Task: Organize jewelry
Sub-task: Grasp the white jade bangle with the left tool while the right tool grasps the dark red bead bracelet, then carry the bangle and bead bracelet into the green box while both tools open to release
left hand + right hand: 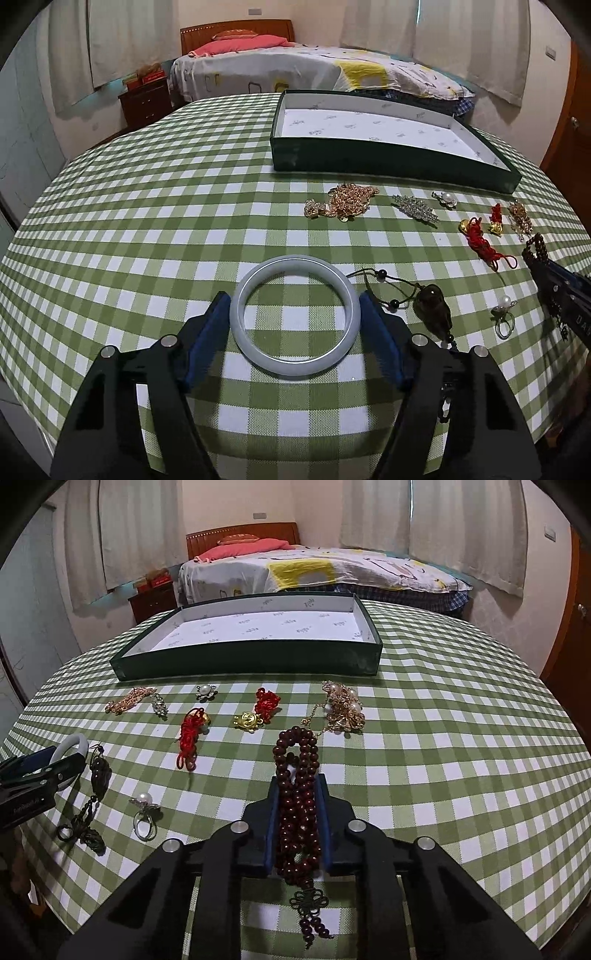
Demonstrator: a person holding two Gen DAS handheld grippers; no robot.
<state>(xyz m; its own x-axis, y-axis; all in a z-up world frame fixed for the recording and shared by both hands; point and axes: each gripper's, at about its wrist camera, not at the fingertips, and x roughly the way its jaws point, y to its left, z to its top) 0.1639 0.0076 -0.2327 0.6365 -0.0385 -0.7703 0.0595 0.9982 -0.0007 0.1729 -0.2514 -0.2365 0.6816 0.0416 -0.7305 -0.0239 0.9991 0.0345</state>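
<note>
A pale jade bangle (295,263) lies flat on the green checked tablecloth. My left gripper (293,297) straddles it, and both blue pads press on its sides. My right gripper (298,779) is shut on a bundle of dark red wooden beads (295,746), whose loop sticks out past the fingertips while a knotted tassel hangs beneath. The open green box (251,661) with its white lining stands at the far side of the table. Loose pieces lie in front of it: a gold chain (351,201), a crystal brooch (415,208), red cords (188,738) and a pearl ring (144,812).
A dark pendant on a cord (432,306) lies right beside the left gripper's right finger. A gold and pearl necklace (343,707) lies just beyond the beads. Behind the table stand a bed (295,70) and a nightstand (146,101). The table drops off near both grippers.
</note>
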